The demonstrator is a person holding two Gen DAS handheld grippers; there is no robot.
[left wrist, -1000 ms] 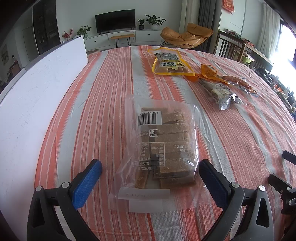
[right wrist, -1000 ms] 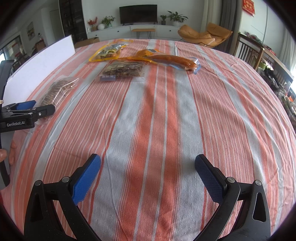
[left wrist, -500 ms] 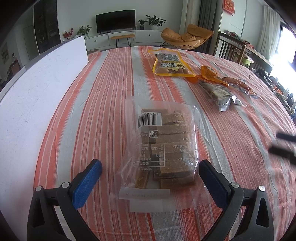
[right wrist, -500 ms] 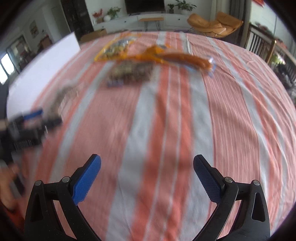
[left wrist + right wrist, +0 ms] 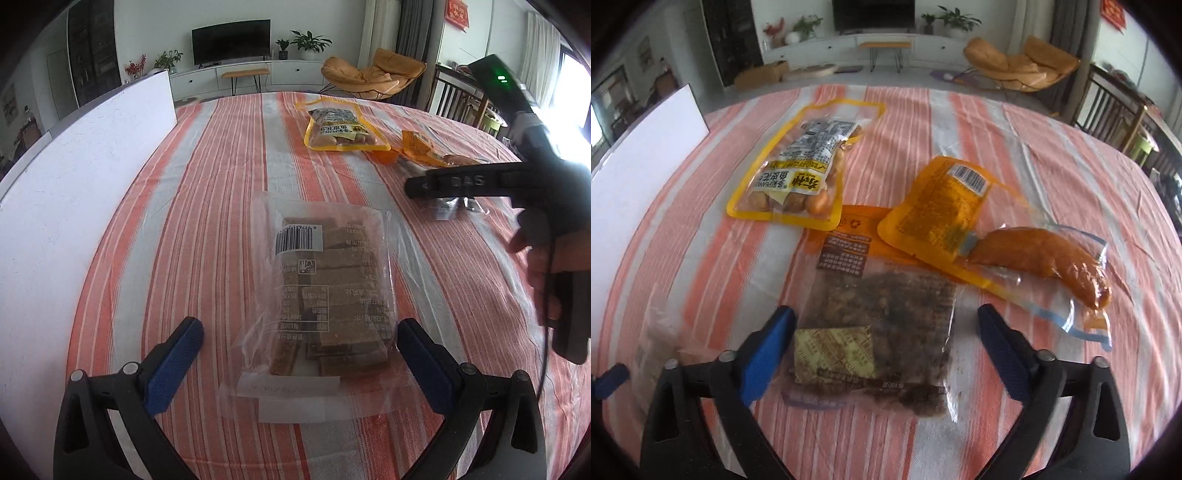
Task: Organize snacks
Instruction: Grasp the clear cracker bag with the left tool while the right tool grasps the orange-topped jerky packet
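Now, right gripper (image 5: 882,343): we close it around the dark snack pack (image 5: 882,332), no contact yet.
Left gripper (image 5: 299,354): wide, straddling our biscuit bag (image 5: 328,295).

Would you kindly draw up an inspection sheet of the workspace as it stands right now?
Surface: table under a striped orange, white and grey cloth.
Job's things: clear bag of brown bars lying flat; yellow peanut pouch; orange pouch; clear pack with an orange piece; dark snack bag, partly overlapping the orange packaging behind it.
Clutter: nothing seen.
Grippers: left gripper open, astride the near end of the bar bag, pads apart from it; right gripper closing, dark snack bag between the jaws, not yet pressed.
Cables: thin black cable hanging by the hand.
Surroundings: white board along the table's left; television, orange chair beyond.
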